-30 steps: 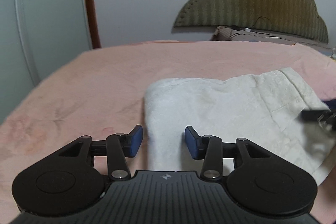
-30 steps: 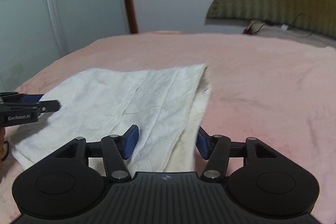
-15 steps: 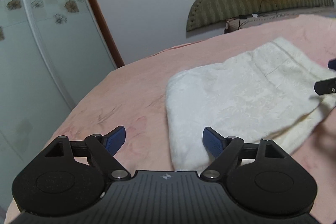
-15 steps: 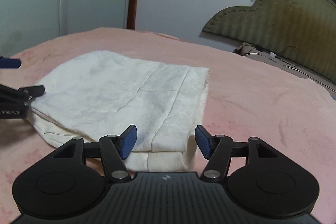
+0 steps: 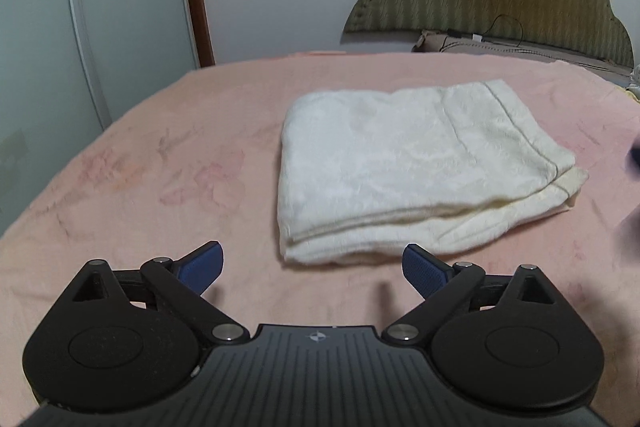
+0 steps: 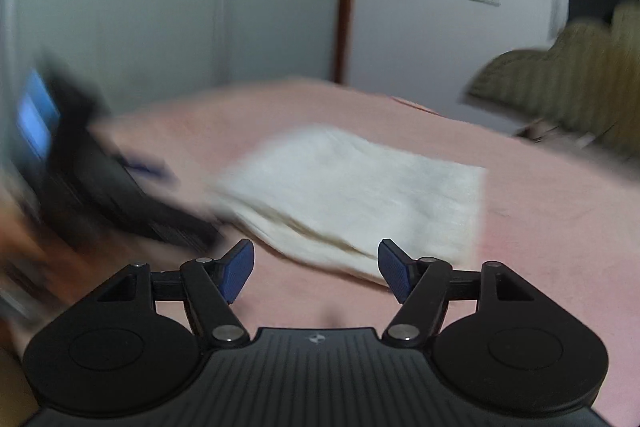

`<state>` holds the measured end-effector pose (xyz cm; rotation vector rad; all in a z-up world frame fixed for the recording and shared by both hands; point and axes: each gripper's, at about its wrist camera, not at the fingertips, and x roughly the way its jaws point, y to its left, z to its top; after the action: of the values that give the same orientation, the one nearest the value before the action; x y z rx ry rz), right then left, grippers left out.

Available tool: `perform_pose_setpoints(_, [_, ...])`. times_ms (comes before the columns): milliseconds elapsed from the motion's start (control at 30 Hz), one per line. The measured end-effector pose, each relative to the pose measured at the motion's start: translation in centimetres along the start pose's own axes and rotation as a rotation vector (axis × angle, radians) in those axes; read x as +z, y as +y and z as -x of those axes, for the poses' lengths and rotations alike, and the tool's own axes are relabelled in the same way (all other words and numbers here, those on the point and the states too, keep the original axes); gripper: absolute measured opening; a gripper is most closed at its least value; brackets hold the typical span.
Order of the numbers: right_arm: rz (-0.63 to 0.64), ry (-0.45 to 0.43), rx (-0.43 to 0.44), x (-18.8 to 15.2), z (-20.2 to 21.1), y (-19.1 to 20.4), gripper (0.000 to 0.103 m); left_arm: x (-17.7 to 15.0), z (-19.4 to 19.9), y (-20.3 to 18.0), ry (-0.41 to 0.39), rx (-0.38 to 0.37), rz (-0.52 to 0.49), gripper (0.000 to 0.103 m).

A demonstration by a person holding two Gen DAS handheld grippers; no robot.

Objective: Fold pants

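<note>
Left wrist view: the left gripper [image 5: 311, 265] hangs wide open and empty, just short of the near edge of the pants [image 5: 404, 179], which lie in a layered stack on the pink bed [image 5: 160, 167]. The folding looks finished or nearly so; any next move would be a final tidy or pulling away. Bare bed lies to the left.

Right wrist view, blurred: the right gripper [image 6: 316, 275] is also spread and empty, near the stack's near corner, with bare bed to the right.

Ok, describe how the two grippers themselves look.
Both alike: the left gripper and right gripper have black linkage arms with silver pivot pins, blue textured fingertip pads, round black side discs and a ribbed dark body bearing a small emblem. No cables show.
</note>
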<state>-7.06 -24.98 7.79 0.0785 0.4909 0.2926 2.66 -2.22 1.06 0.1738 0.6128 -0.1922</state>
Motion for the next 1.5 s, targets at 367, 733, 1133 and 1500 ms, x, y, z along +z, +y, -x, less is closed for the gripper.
perform_pose_setpoints(367, [-0.352,-0.184,0.000,2.2,1.1,-2.9,0.098,-1.0,-0.3,-0.9,0.012,0.007,-0.030,0.098])
perform_pose_setpoints(733, [-0.125,0.071,-0.280,-4.6,-6.6,-2.3,0.098,-1.5,-0.6,-1.5,0.032,-0.007,-0.037,0.098])
perform_pose_setpoints(1133, [-0.169,0.140,-0.280,-6.3,-7.8,-2.9,0.100,-2.0,-1.3,-1.4,0.039,-0.030,-0.025,0.102])
perform_pose_setpoints(1500, [-0.134,0.196,-0.331,-6.3,-9.0,-1.8,0.103,-2.3,-1.8,-0.8,0.056,-0.048,0.028,0.103])
